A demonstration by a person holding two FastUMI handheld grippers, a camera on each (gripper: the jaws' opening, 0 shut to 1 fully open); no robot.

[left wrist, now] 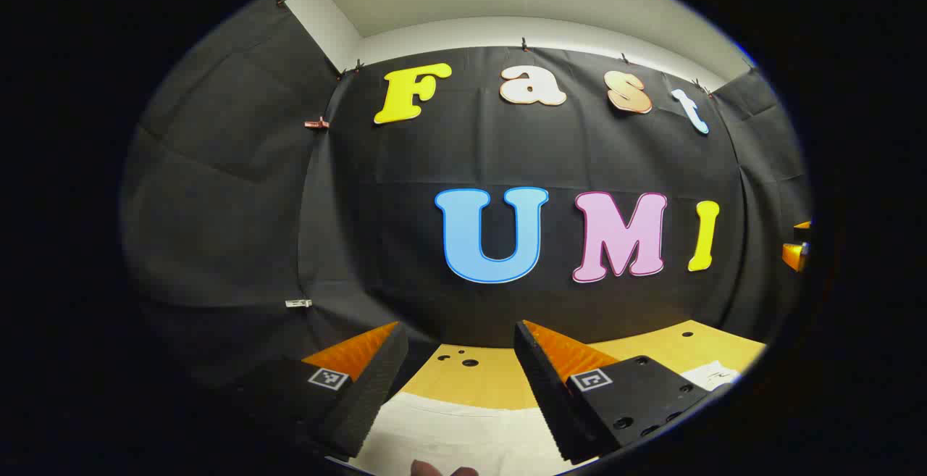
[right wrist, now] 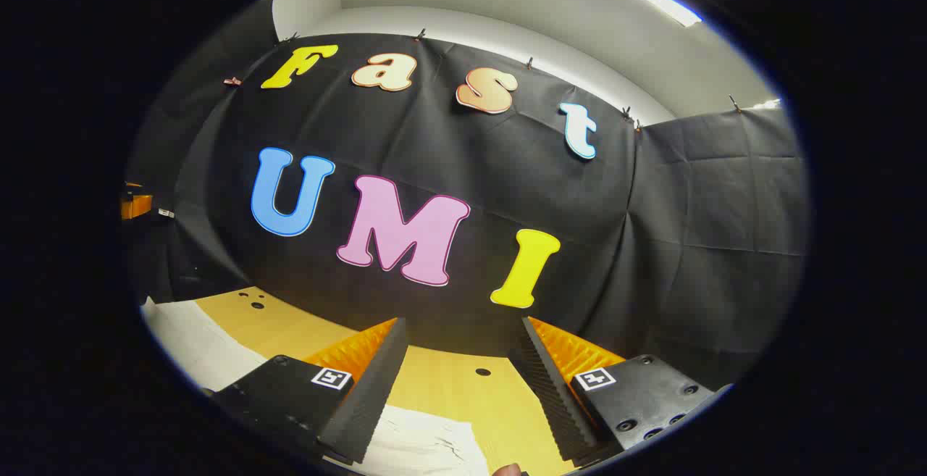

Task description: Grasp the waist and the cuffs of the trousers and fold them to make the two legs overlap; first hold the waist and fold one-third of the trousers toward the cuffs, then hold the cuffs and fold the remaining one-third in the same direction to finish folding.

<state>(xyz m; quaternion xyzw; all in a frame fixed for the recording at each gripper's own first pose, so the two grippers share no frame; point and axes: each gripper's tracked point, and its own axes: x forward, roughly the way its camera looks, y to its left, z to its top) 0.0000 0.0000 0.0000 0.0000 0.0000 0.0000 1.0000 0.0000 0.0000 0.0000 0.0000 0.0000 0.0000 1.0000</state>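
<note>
White trousers (left wrist: 449, 436) are lying flat on the yellow bench (left wrist: 500, 382), showing below and between the left gripper (left wrist: 458, 338) fingers, which are standing spread, gripping nothing. Right gripper (right wrist: 463, 335) fingers are likewise spread; trousers (right wrist: 424, 443) are lying beneath them on the bench (right wrist: 449, 382).

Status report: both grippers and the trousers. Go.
Left gripper open, holding nothing, above the white trousers. Right gripper open, holding nothing, trousers below its fingers. Trousers flat on the yellow table. Nothing seen in the way.

Open tabletop (left wrist: 500, 382) beyond trousers (left wrist: 449, 432)
</note>
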